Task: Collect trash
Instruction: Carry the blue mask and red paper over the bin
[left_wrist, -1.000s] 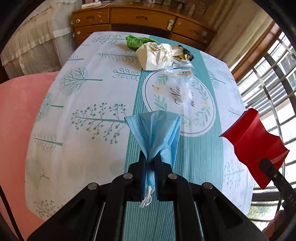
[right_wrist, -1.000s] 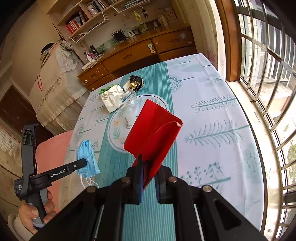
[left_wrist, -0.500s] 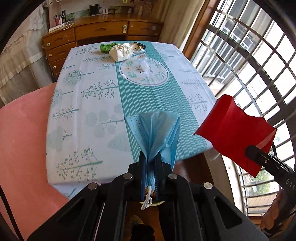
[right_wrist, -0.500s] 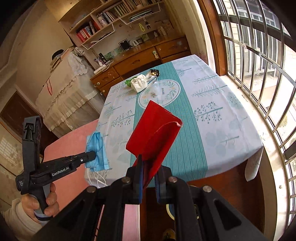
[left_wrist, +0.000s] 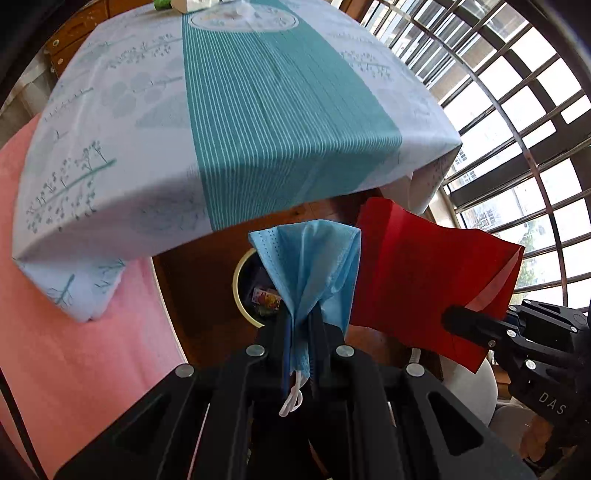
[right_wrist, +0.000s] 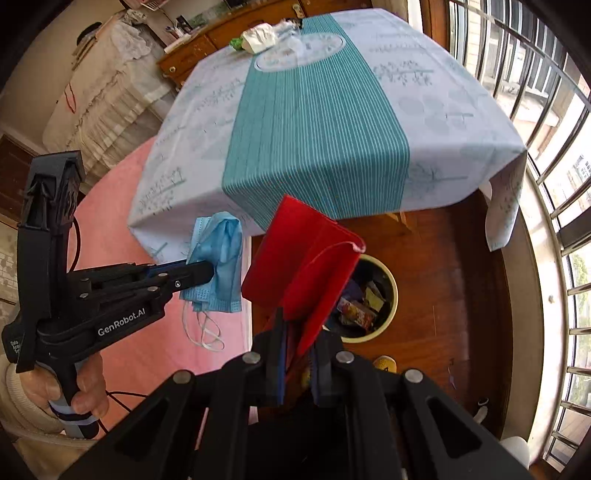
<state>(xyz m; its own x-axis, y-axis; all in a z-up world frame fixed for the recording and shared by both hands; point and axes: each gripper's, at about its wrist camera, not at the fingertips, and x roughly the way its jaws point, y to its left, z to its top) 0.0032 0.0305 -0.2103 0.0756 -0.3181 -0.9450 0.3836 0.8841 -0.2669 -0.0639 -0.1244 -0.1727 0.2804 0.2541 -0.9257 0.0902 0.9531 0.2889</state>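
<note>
Your left gripper (left_wrist: 300, 332) is clenched on the blue face mask (left_wrist: 314, 266), pinching it at its gathered lower end; the mask fans out beyond the fingertips, long axis in line with the fingers, white ear loops (right_wrist: 202, 328) dangling behind the grip. Your right gripper (right_wrist: 298, 345) is clamped tight on the folded red paper (right_wrist: 306, 266), which stands up and away from the fingers. Both items hang past the table (right_wrist: 317, 110) edge, above the cream-rimmed trash bin (right_wrist: 388, 291) on the wooden floor (right_wrist: 443, 277).
</note>
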